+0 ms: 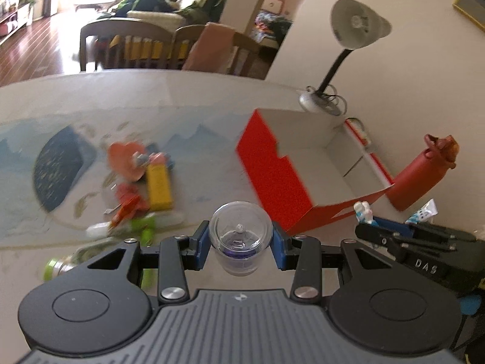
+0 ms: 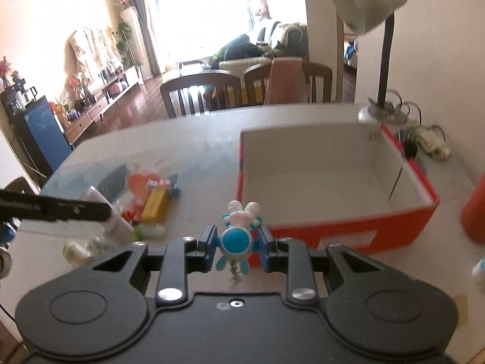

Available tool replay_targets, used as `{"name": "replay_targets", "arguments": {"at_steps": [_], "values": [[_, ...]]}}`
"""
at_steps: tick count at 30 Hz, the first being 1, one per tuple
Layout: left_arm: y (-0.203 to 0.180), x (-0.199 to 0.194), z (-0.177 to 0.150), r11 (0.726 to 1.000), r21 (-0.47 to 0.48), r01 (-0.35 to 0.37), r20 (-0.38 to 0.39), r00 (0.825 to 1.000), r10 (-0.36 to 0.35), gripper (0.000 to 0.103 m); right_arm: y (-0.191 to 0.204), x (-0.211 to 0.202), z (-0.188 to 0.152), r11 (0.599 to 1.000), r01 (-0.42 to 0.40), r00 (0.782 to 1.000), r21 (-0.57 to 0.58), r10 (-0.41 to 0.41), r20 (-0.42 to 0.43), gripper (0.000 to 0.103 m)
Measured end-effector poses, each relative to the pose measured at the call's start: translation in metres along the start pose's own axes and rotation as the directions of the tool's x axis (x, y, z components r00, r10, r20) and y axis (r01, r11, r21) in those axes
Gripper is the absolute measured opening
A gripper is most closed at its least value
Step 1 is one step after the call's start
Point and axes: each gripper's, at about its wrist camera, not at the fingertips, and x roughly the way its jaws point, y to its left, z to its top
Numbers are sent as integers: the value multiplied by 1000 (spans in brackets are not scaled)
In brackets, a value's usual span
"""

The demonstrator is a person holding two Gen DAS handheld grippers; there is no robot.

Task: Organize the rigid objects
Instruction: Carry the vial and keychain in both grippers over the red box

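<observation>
My left gripper (image 1: 241, 239) is shut on a clear plastic capsule (image 1: 240, 236) with something purple inside, held above the table. My right gripper (image 2: 236, 242) is shut on a blue and white rabbit figure (image 2: 238, 236), held just in front of the open red box (image 2: 348, 230); the box's white inside looks empty. The red box (image 1: 272, 179) lies ahead and to the right in the left wrist view. A pile of small objects with a yellow block (image 1: 158, 186) and an orange heart (image 1: 125, 159) lies on the table to the left, also in the right wrist view (image 2: 154, 203).
A red bottle (image 1: 421, 176) stands right of the box. A desk lamp (image 1: 348, 45) stands behind the box near the wall. Green and white items (image 1: 136, 227) lie near my left gripper. Chairs (image 2: 197, 91) stand at the table's far edge.
</observation>
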Motion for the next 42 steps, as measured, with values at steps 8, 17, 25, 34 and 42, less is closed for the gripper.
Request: {"name": "replay_targets", "arguments": {"at_steps": [8,17,25,34,42], "values": [[-46,27,45,997,69,30,26,999,-32,40,-39,13,42,999,32,998,-30,-31,46,27],[-97,89,86,993,116,24,-21,1000,-22,40,-94,51,58,996,73,997,-45,-72,22,27],[-141,161,99,986,166,12,-116,993,7,40,-132,90,47,992,102,993,-69,-106,-48,27],[-151,245,102,985,170,-4,-305,951,56,40,-151,121,29,987,104,985,-120,-119,-127,27],[-151,285,103,984,175,-13,-397,914,83,40,-157,136,20,988,70,981,-135,-93,-172,27]]}}
